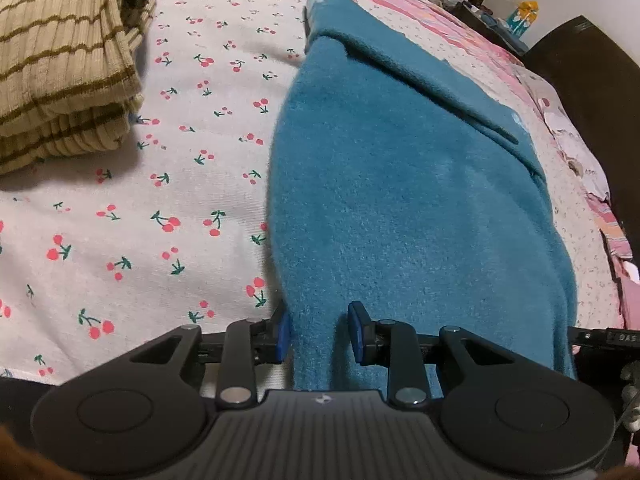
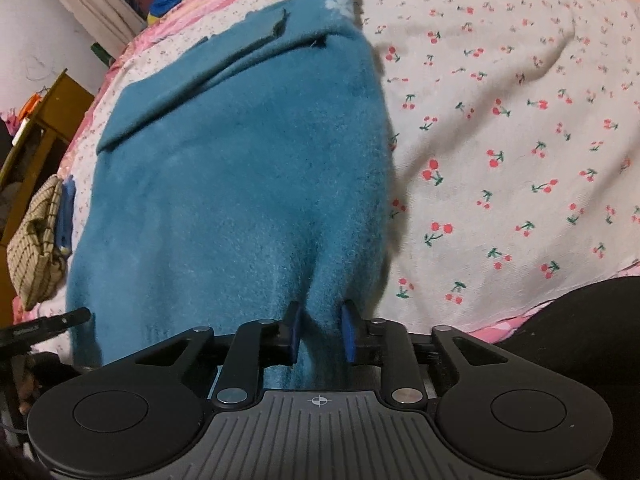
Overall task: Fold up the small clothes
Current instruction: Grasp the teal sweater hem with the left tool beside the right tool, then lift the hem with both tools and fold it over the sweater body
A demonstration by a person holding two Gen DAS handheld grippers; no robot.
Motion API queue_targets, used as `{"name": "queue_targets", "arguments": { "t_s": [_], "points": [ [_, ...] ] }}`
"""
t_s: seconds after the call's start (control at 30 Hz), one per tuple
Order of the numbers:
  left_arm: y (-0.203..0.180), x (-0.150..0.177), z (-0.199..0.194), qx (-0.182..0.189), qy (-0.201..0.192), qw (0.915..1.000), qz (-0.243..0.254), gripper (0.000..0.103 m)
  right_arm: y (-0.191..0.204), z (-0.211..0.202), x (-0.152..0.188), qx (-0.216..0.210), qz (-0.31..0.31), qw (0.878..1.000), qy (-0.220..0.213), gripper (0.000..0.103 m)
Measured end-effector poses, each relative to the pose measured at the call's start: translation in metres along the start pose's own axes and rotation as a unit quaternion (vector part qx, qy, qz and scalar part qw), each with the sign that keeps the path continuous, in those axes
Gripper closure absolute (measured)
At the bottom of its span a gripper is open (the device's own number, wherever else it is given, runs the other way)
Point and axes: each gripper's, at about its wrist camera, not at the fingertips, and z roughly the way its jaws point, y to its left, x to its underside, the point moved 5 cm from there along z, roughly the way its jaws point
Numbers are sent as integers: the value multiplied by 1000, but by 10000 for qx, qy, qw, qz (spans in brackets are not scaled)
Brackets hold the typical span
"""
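Both grippers, left (image 1: pixel 319 332) and right (image 2: pixel 321 330), have their fingers clamped on the near hem of the teal sweater (image 1: pixel 400 184), striped knit (image 1: pixel 60 60) folded off to its left.

Soft, even indoor light, a bit warm; faint shadows beside the teal sweater (image 1: pixel 400 200). Strong fisheye bending at the edges, dark corners, slight softness throughout.

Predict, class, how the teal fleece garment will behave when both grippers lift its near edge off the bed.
The teal fleece garment already bunches between the left gripper and right gripper, so it will probably sag and drape. Its fuzzy nap suggests it won't slip easily. The loose folded sleeve may slide off.
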Motion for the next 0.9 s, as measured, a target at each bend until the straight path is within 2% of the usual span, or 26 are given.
{"name": "queue_targets", "arguments": {
  "t_s": [0.17, 0.33, 0.47, 0.53, 0.6, 0.63, 0.7, 0.9],
  "points": [
    [-1, 2, -4, 49, 50, 10000, 67, 69, -2, -1, 1, -64, 50, 10000, 17, 80],
    [-6, 9, 7, -183, 392, 9985, 338, 64, -3, -2, 6, -78, 15, 9998, 185, 77],
    [-10, 11, 6, -229, 385, 9982, 406, 65, 1, 1, 8, 23, -129, 9995, 286, 75],
    [-9, 11, 5, -221, 369, 9984, 374, 67, -1, 1, 9, -12, -34, 9996, 264, 75],
    [-9, 10, 4, -191, 354, 9986, 334, 79, -4, 1, 9, -48, 78, 9997, 229, 80],
    [-9, 10, 3, -160, 344, 9988, 313, 81, -5, 0, 8, -75, 124, 9997, 208, 83],
    [-7, 9, 0, -104, 306, 9992, 250, 82, -8, -3, 8, -203, 263, 9994, 139, 89],
    [-6, 6, -16, 55, 86, 9999, 78, 85, -13, -20, 10, -643, 578, 9961, -198, 92]
  ]
}}
